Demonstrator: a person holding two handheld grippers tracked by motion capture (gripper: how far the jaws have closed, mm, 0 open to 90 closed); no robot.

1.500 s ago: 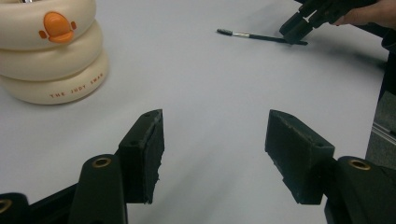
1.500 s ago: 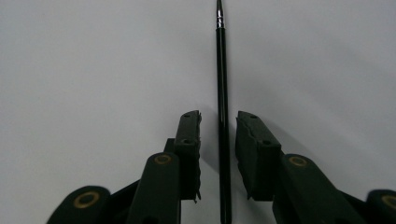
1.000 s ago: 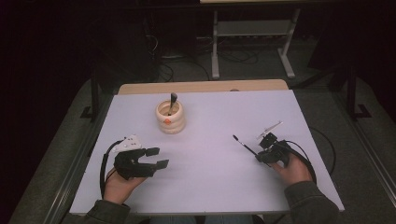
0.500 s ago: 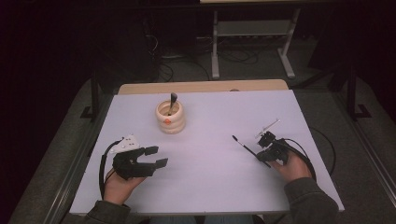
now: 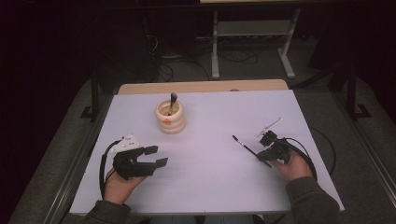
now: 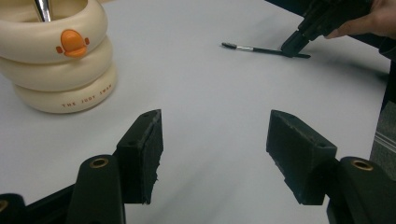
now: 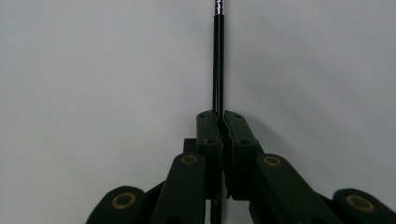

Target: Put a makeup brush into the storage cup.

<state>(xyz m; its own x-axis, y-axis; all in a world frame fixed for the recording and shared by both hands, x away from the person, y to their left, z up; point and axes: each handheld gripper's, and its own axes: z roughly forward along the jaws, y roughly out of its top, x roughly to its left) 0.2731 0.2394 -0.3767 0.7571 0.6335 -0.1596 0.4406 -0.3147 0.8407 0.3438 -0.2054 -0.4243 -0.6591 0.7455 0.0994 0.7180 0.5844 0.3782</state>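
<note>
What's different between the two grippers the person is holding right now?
The left gripper has its jaws wide apart with nothing between them; the right gripper is clamped shut on a thin black brush. The left gripper sits nearer the cream holder; the right gripper is farther from it. Both are black and rest low over the white table.

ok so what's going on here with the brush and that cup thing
A person sits at a white table with a gripper in each hand. The right gripper has just closed on a thin black brush that lies on the table, its bristle end pointing toward the middle. The left gripper rests open on the table with nothing between its jaws. A cream ringed holder stands farther back with another brush handle already in it.
</note>
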